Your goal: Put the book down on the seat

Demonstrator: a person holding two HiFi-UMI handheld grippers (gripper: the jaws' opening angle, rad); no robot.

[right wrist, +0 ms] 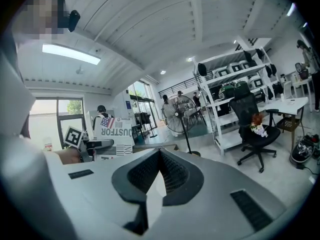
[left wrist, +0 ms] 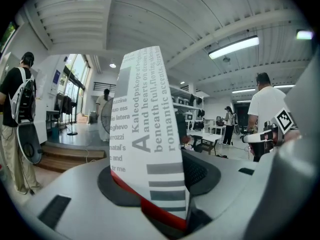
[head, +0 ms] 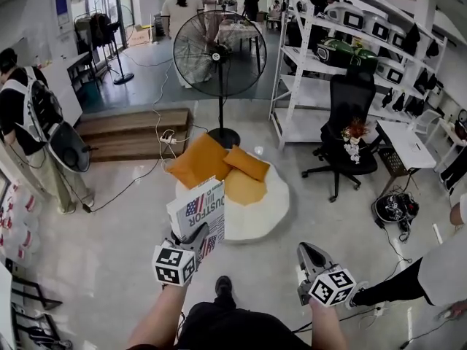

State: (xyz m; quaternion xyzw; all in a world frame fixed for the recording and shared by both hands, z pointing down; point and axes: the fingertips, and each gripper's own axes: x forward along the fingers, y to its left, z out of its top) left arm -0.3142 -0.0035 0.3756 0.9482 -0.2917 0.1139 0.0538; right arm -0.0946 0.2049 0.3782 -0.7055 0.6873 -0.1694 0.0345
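My left gripper [head: 198, 238] is shut on a white book [head: 197, 210] with a flag and large print on its cover. It holds the book upright by the lower edge, above the near left rim of a round white seat [head: 266, 210]. Three orange cushions [head: 201, 159] lie on the seat. The left gripper view shows the book's printed cover [left wrist: 147, 134] standing between the pads, with the gripper [left wrist: 150, 204] closed on its red-edged base. Near my right side, the right gripper [head: 310, 257] is shut and empty. Its tips [right wrist: 159, 156] meet in the right gripper view, where the book [right wrist: 116, 129] shows at left.
A tall standing fan [head: 219, 53] is just behind the seat. A black office chair [head: 350, 122] with flowers and white shelving [head: 343, 42] stand to the right. At back left are wooden steps [head: 131, 133]. A person [head: 29, 130] stands at left. Cables and a bag [head: 394, 208] lie on the floor.
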